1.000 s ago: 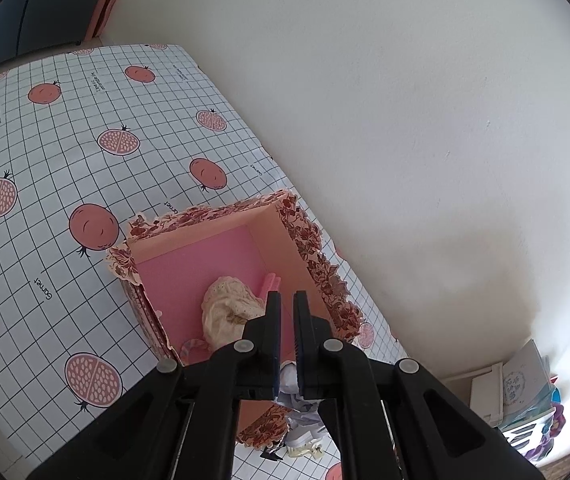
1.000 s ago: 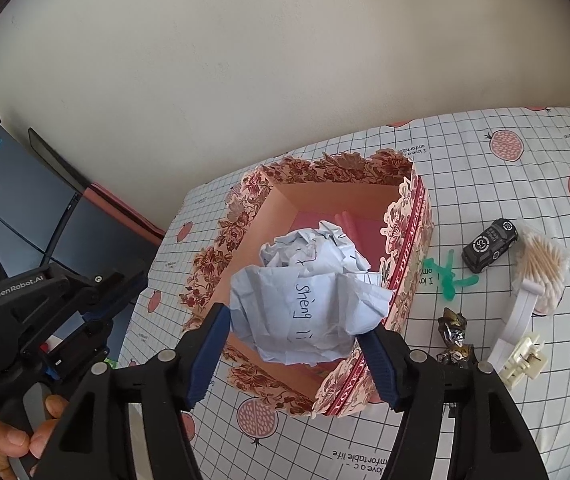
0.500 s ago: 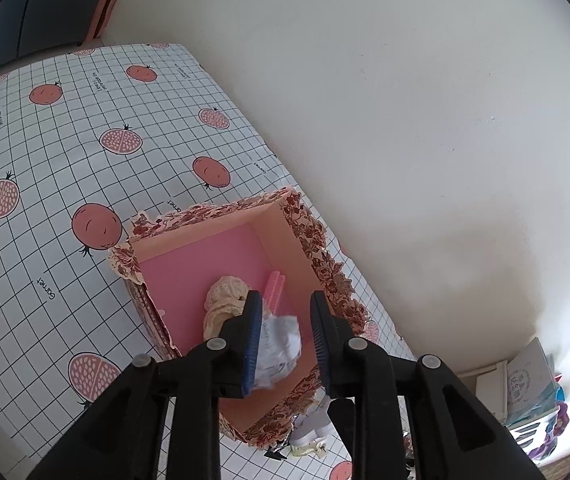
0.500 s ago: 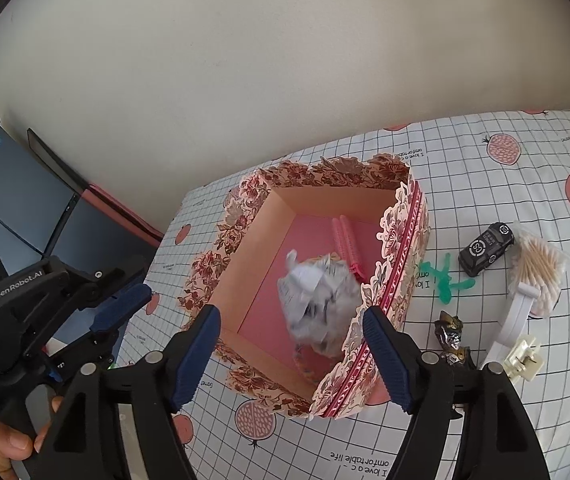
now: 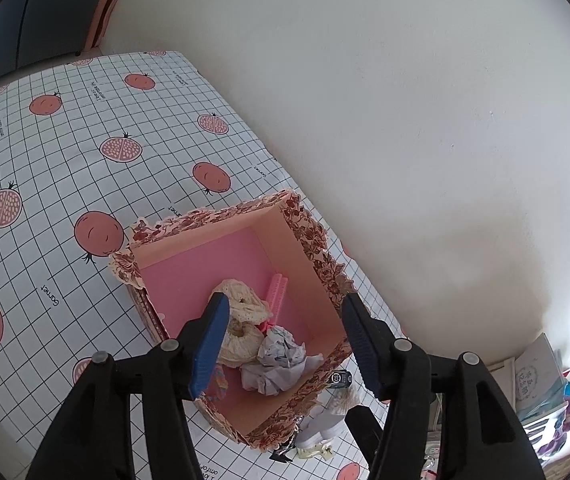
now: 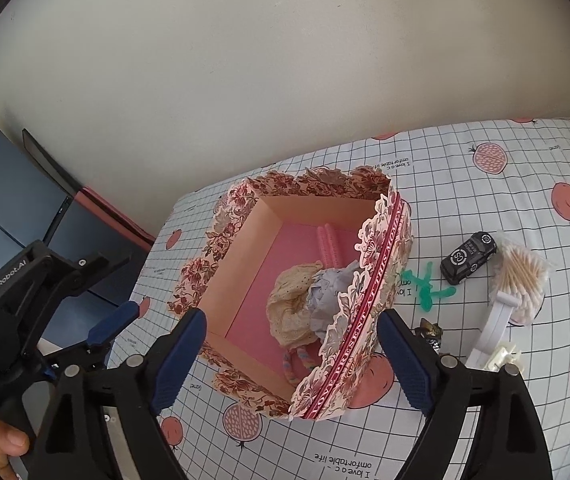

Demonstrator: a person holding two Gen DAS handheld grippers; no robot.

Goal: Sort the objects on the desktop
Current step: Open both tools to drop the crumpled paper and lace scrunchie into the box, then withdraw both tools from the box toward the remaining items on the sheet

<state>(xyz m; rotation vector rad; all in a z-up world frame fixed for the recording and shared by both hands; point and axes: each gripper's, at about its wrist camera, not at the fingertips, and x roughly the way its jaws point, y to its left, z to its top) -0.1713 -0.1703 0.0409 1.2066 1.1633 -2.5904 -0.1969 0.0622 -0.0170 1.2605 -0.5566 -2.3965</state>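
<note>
Right of the box: loose items lie on the desk (image 6: 485, 168) — toy car (image 6: 468, 257), green plastic piece (image 6: 427, 288), bag of cotton swabs (image 6: 523, 280), white clip (image 6: 493, 320), small dark-gold figure (image 6: 429, 330).
Box: floral box (image 6: 365, 280) open-topped, near the wall; already holds a crumpled paper ball (image 6: 325, 296), cream lace scrunchie (image 6: 289, 308), pink comb (image 6: 331, 246), striped hair tie (image 6: 291, 364).
Right gripper (image 6: 289, 360): jaws wide apart, nothing between them; hangs above the box's near corner.
Left gripper (image 5: 285, 344): jaws spread, empty; poised over the box interior, paper ball (image 5: 277, 356) directly below.
Key relation: every unsorted item sits on the far side of the box's tall right wall from the left gripper; the right gripper is plainly the nearer one.
Nearest candidate: the figure, just beside the right gripper's right finger (image 6: 405, 356).
Toy car axis: long axis runs diagonally, near-left to far-right; jaws would need to close across its narrow width.
Judgement: next pick likely falls to the right hand, moving rightward off the box.
</note>
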